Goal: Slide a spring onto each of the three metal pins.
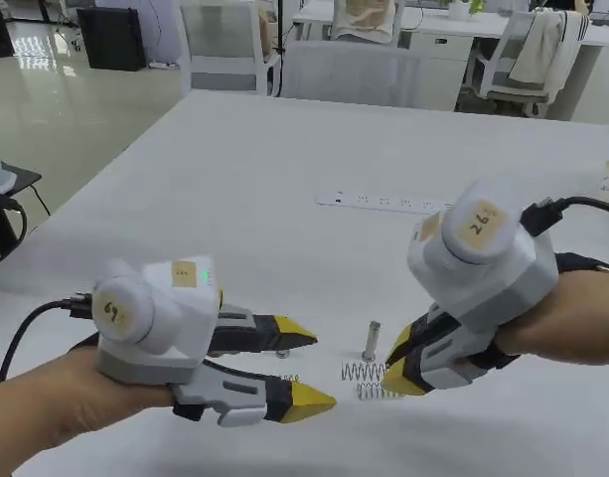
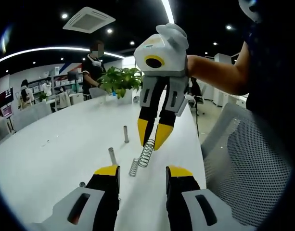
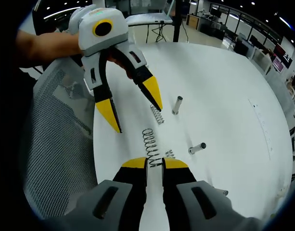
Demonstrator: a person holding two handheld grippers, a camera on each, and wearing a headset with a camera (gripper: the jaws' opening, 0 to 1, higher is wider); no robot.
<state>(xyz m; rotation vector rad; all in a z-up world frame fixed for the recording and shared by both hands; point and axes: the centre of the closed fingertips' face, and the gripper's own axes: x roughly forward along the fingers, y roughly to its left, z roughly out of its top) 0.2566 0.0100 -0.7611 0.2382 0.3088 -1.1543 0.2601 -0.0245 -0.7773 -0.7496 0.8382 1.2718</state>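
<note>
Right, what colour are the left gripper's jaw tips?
Yellow; left gripper shows best in the right gripper view.

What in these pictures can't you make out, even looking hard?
Head view: the right tongs cover part of the springs, so their count is unclear.
Head view: what may be a pin sits mostly behind a jaw of the left tongs.
Right gripper view: the held spring runs in between the tongs; how deep is hidden.

the bench (image 1: pixel 284 149) was plain white. the left gripper (image 1: pixel 314 370) and right gripper (image 1: pixel 395 371) wore white and grey shells, with black fingers (image 1: pixel 246 333) tipped yellow. the spring (image 3: pixel 151 144) and the pin (image 1: pixel 371 341) were silvery grey.
</note>
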